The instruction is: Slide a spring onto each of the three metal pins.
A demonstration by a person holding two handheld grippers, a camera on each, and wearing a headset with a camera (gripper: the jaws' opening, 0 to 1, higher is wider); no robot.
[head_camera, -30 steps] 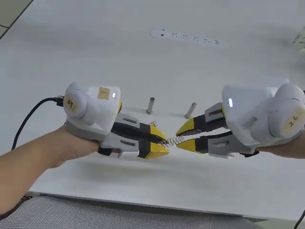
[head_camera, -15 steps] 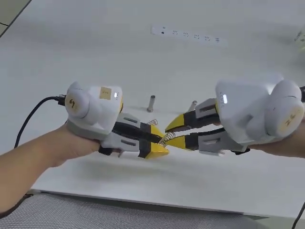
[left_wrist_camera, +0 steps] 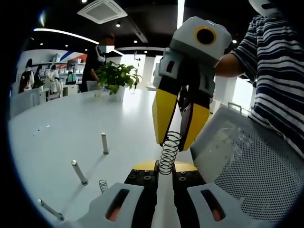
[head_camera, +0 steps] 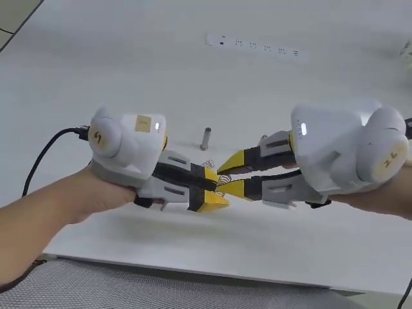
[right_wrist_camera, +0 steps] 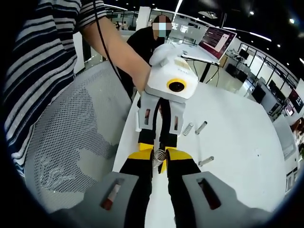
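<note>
**Spring passed between the tongs; pins not yet fitted**

The step in hand looked like a handover or re-grip of the first spring, made in the air above the near edge of the table [head_camera: 193, 77]. The left gripper [left_wrist_camera: 159, 167] had its jaws drawn narrow and pinched one end of the spring [left_wrist_camera: 168, 151], which stuck out forward from its tips. The right gripper [right_wrist_camera: 159, 153] faced it nose to nose, its yellow jaws standing to either side of the spring's free end. Their gap was about the width of the coil, so I could not tell whether they pressed on it or merely straddled it.

The three metal pins [left_wrist_camera: 104, 142] rested on the table beyond the grippers, well apart from the held spring, and all three looked bare. A spare spring [left_wrist_camera: 103, 185] lay on the table just beside the middle pin.

By that reading the task was at its start, with no spring fitted. The next move called for one gripper to take a settled hold near one end, leaving the open bore clear. The spring's axis would then have to line up with a pin before it was slid on.
</note>
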